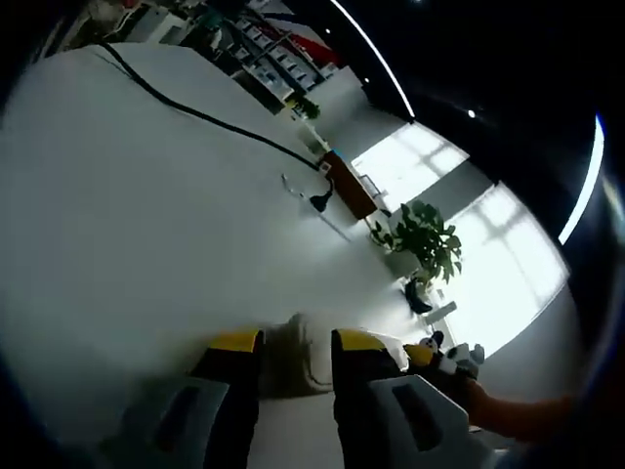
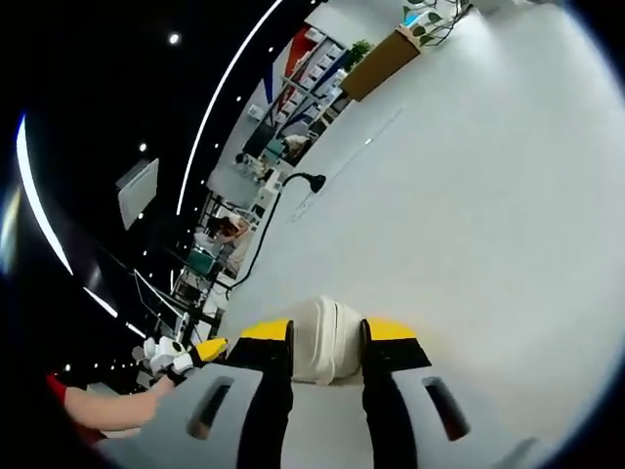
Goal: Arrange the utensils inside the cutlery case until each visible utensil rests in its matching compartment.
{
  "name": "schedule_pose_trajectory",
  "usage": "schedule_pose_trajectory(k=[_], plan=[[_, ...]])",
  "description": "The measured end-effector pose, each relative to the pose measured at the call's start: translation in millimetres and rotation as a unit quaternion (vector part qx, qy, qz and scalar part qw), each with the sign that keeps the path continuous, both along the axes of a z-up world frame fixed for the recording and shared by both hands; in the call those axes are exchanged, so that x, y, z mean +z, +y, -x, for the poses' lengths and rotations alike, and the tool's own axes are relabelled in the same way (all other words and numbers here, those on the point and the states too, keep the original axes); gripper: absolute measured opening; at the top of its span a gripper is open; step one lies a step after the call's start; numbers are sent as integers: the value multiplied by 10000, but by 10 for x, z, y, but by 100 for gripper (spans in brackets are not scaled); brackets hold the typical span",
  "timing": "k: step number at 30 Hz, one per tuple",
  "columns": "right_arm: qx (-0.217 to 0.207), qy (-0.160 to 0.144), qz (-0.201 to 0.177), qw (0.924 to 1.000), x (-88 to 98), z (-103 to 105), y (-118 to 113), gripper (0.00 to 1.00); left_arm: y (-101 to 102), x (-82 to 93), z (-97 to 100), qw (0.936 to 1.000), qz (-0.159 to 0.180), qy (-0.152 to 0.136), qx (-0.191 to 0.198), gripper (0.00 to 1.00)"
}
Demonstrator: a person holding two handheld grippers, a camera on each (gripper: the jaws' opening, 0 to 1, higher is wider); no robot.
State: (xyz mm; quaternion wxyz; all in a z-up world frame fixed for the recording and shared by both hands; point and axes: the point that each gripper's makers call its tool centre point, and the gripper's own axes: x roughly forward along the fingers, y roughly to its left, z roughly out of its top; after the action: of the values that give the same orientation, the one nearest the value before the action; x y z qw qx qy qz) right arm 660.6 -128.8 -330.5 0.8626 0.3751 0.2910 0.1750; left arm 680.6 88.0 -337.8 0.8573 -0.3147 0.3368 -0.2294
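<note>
My left gripper and right gripper each pinch an end of the cream cutlery case — raised off the white table. I'd lower both ends level, then release together — no utensils visible.

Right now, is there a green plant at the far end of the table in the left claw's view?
Yes, a leafy green plant stands past the far end of the white table, beside the bright windows.

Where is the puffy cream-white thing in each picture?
Left gripper view: the cream-white thing sits bottom middle, between the yellow-tipped jaws of the left gripper.
Right gripper view: the same thing sits bottom middle, between the jaws of the right gripper.
Shared landmark: the black cable on the white table.
</note>
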Motion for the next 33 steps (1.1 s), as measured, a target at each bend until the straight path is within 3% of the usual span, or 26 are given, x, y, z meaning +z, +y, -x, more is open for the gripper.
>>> schedule_pose_trajectory(k=[5, 11, 14, 16, 17, 21, 23, 30, 32, 33], plan=[[-103, 55, -78, 9999, -6, -25, 5, 21, -11, 22, -7, 9997, 202, -42, 109, 25], [-166, -117, 128, 9997, -13, -56, -8, 21, -37, 4, -10, 9989, 372, 32, 300, 23], [-159, -188, 204, 9995, -17, -60, -13, 20, -26, -2, -19, 9985, 340, -83, 416, 22], [-127, -219, 290, 9993, -13, -62, -8, 20, -11, -8, -35, 9979, 373, -167, 503, 21], [98, -229, 441, 9987, -21, -49, 0, 20, -12, -12, -41, 9972, 445, -109, 586, 21], [69, -94, 333, 9994, -26, -62, -3, 20, 2, -21, -71, 9969, 453, -102, 632, 20], [85, -117, 406, 9991, -24, -57, 4, 19, 16, -31, -73, 9948, 646, 111, 774, 19], [22, -84, 278, 9996, -32, -66, -6, 19, 24, -24, -74, 9951, 558, 18, 811, 18], [133, 38, 283, 9995, -31, -84, -12, 20, 39, -25, -78, 9911, 877, 206, 975, 18], [147, 69, 229, 9996, -24, -109, -19, 21, 53, -22, -85, 9920, 909, 29, 875, 19]])
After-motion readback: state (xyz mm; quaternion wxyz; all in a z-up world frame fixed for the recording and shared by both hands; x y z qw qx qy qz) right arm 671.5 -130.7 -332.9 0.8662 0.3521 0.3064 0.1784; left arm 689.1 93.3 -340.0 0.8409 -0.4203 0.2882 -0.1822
